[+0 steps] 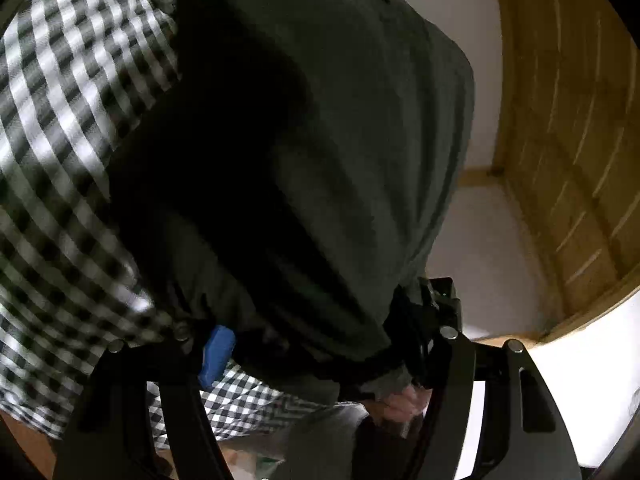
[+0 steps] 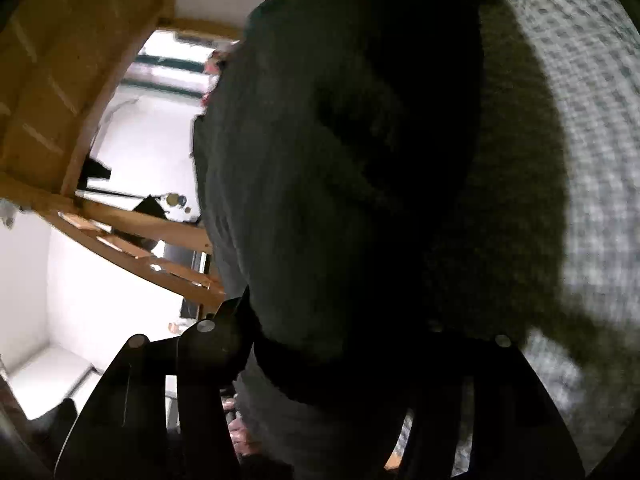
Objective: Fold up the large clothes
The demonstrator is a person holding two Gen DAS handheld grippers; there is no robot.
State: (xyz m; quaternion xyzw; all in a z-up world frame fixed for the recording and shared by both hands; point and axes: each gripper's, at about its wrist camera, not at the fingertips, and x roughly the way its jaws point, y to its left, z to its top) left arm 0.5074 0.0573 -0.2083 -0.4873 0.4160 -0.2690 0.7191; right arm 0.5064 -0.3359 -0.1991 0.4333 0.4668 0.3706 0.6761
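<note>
A large dark green garment point(image 1: 320, 140) hangs in front of the left wrist camera, draped over the fingers. My left gripper point(image 1: 316, 344) is shut on its edge, and one blue pad point(image 1: 218, 354) shows beside the cloth. In the right wrist view the same dark garment point(image 2: 320, 180) fills the middle. My right gripper point(image 2: 336, 344) is shut on its edge, with the fingertips buried in cloth. Both grippers hold the garment lifted above a black-and-white checked cloth point(image 1: 60, 160), which also shows in the right wrist view point(image 2: 592, 140).
A wooden door point(image 1: 568, 140) and white wall point(image 1: 468, 40) stand to the right in the left wrist view. Wooden beams point(image 2: 132, 248) and a bright room point(image 2: 160, 128) show left in the right wrist view. A hand point(image 1: 400, 400) grips the other tool.
</note>
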